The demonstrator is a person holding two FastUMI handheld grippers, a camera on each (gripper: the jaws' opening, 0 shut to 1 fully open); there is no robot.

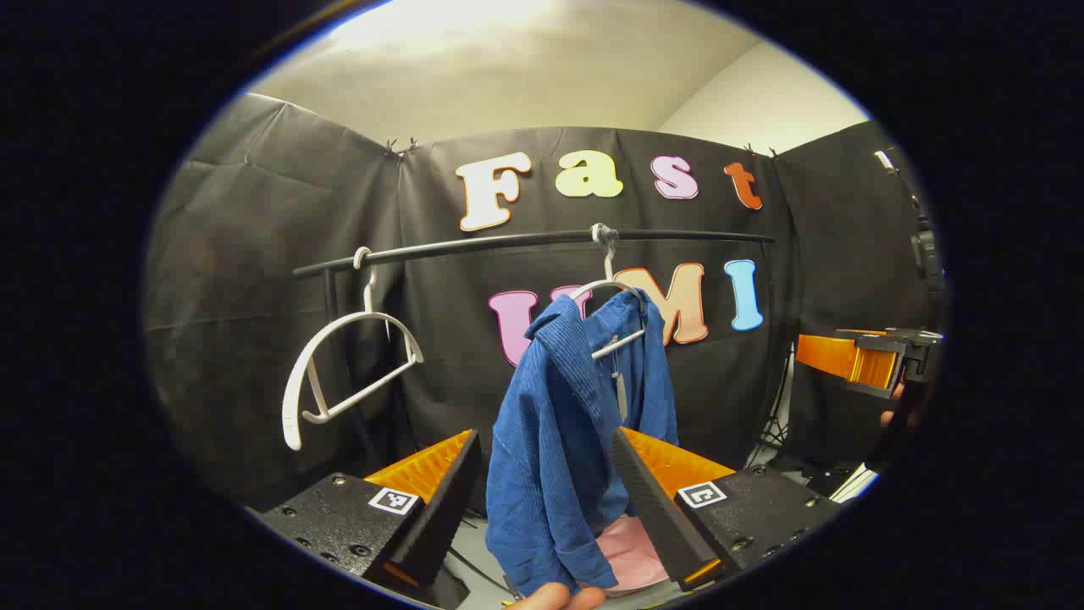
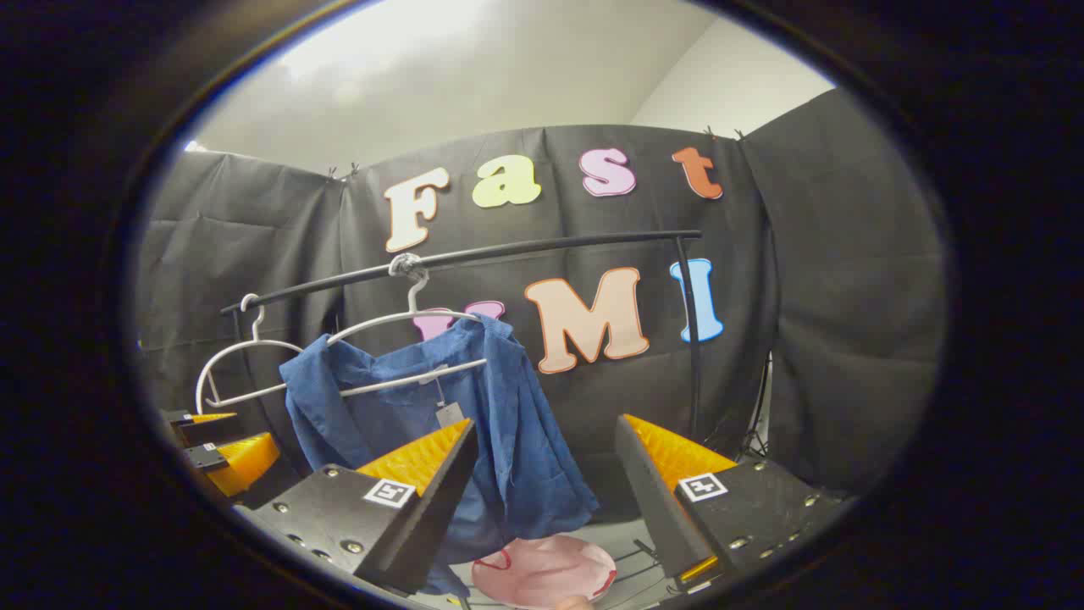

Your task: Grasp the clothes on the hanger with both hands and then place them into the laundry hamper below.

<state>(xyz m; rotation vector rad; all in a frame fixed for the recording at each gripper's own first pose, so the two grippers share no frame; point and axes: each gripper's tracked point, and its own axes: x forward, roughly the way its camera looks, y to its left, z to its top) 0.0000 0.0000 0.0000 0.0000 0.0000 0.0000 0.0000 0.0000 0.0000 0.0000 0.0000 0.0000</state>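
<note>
Left gripper (image 1: 546, 500) is held wide open, its ridged, wedge-shaped pads flanking the blue shirt (image 1: 559, 440) without contact seen; right gripper (image 2: 546, 500) is likewise spread, the shirt lying beyond its left finger. The ribbed, limp cloth hangs skewed on a thin white hanger (image 2: 406, 326) hooked over the black rail (image 2: 474, 254). Risk judged: a one-sided pull could snag the collar and drag the hanger. A pink hamper (image 2: 542, 568) sits below.

bright glare on the ceiling (image 1: 474, 51) lights both views from above; the black cloth stays dim, straight lines bow at the fisheye edges, focus sharp.
</note>
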